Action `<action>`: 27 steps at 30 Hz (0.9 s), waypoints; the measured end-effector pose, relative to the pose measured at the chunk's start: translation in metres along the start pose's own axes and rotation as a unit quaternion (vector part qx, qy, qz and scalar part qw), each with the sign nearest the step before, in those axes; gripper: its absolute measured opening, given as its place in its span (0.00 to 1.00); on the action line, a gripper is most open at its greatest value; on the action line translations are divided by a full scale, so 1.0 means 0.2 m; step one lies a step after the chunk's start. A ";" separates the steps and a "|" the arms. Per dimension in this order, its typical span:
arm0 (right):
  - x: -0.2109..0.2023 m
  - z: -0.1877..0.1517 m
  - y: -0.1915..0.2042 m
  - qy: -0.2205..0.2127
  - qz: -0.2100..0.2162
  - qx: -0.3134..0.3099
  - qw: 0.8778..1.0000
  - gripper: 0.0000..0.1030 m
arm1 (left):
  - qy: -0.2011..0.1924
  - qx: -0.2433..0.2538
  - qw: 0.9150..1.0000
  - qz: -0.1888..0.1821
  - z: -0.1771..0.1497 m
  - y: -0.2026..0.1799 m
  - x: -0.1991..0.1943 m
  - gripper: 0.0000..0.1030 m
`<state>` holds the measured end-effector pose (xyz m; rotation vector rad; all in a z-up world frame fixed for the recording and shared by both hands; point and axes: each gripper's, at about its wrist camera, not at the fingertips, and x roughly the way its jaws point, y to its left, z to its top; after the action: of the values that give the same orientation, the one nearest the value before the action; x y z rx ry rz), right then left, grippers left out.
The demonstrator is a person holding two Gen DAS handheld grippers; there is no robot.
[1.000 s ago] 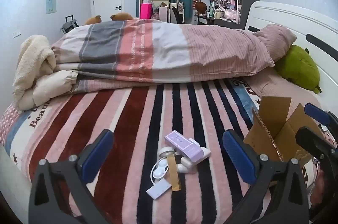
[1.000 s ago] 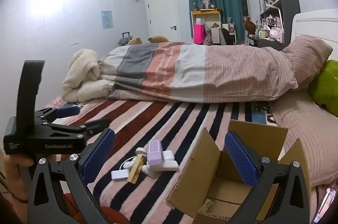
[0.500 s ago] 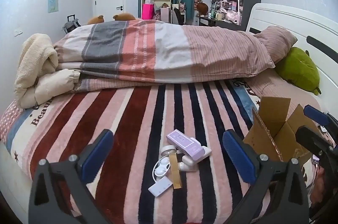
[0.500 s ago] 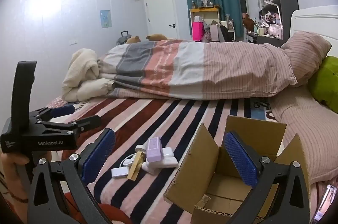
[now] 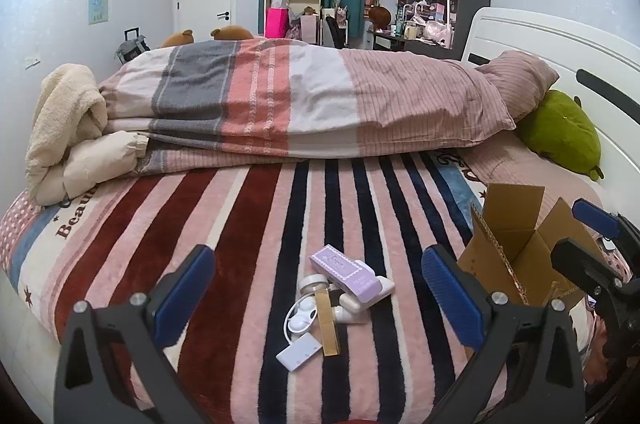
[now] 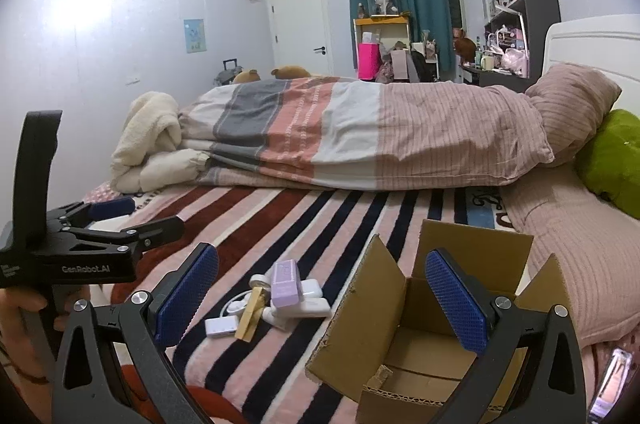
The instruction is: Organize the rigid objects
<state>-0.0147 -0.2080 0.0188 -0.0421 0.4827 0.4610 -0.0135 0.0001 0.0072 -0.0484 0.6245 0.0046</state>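
A small pile of rigid objects lies on the striped blanket: a purple box on top of white cases, a tan box, a white flat case, a white cable and a small jar. An open cardboard box stands to the pile's right. My left gripper is open and empty, above the pile's near side. My right gripper is open and empty, between pile and box.
A folded striped duvet lies across the bed behind the pile. A cream fleece bundle sits far left, a green plush and pillow far right by the headboard. The bed's front edge is just below the grippers.
Both grippers have edged slightly forward toward the pile. The objects and the cardboard box have not moved.
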 end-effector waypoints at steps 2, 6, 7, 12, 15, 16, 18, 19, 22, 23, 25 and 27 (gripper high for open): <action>0.00 0.00 0.00 0.001 0.000 0.000 1.000 1.00 | 0.000 0.000 1.000 -0.001 0.00 0.00 0.00 1.00; -0.01 0.01 0.01 0.001 0.003 0.000 1.000 1.00 | 0.000 0.000 1.000 -0.001 0.00 0.01 0.00 1.00; 0.00 0.00 0.01 0.001 0.002 0.000 1.000 1.00 | 0.000 0.000 1.000 -0.002 0.00 0.01 0.00 1.00; 0.00 0.00 0.00 0.002 0.003 0.000 1.000 1.00 | 0.000 -0.001 1.000 -0.002 0.00 0.00 0.00 1.00; -0.01 0.00 0.00 0.002 0.004 0.001 1.000 1.00 | 0.001 -0.002 1.000 -0.003 -0.01 0.00 0.00 1.00; 0.00 0.00 0.00 0.002 0.003 0.001 1.000 1.00 | 0.001 -0.001 1.000 -0.002 -0.01 -0.01 0.00 1.00; 0.00 -0.01 0.00 0.004 0.001 0.002 1.000 1.00 | 0.001 -0.001 1.000 -0.003 -0.02 -0.02 0.00 1.00; 0.00 -0.02 0.00 0.004 0.001 0.003 1.000 1.00 | 0.001 -0.002 1.000 -0.003 -0.02 -0.02 0.00 1.00; 0.00 -0.02 0.00 0.004 0.001 0.003 1.000 1.00 | 0.001 -0.001 1.000 -0.002 -0.02 -0.02 0.00 1.00; 0.00 -0.02 0.00 0.004 0.002 0.004 1.000 1.00 | 0.001 -0.002 1.000 -0.002 -0.02 -0.02 0.00 1.00; 0.00 -0.02 0.00 0.004 0.002 0.003 1.000 1.00 | 0.002 -0.002 1.000 -0.001 -0.03 -0.02 0.00 1.00; 0.00 -0.02 0.00 0.004 0.002 0.003 1.000 1.00 | 0.003 -0.004 1.000 -0.003 -0.03 -0.02 0.00 1.00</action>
<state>-0.0167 -0.2080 0.0147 -0.0369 0.4930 0.4639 -0.0178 -0.0039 0.0027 -0.0577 0.6295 0.0017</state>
